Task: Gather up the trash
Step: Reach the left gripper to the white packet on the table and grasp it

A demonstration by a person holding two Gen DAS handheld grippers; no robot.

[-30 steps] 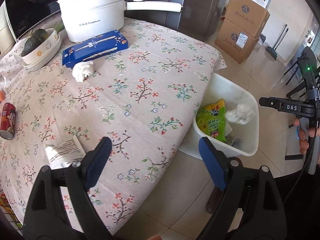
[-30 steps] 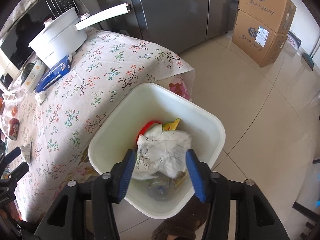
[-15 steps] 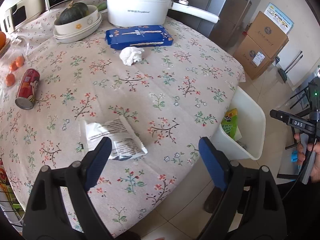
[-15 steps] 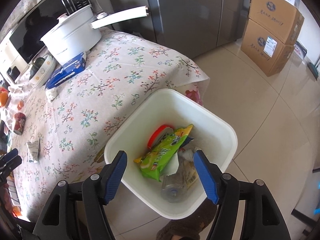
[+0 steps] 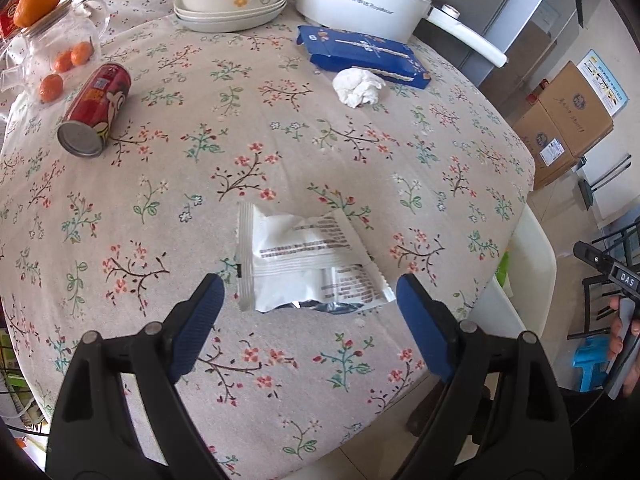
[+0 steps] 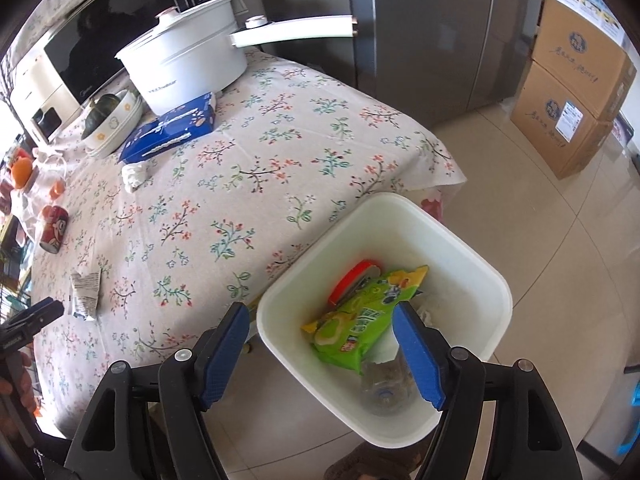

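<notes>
Table, left to right: red can on its side, white wrapper near the front edge, crumpled tissue further back; all still uncollected. Left gripper hangs over the wrapper, jaws wide, nothing gripped. Off the table's right edge, the white bin already holds a green snack bag, a bottle and paper. Right gripper above it, empty, jaws just opened wider. Roughly half done.

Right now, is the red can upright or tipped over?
Tipped over. The red can lies on its side on the floral tablecloth, its round metal end facing the left wrist camera.
</notes>
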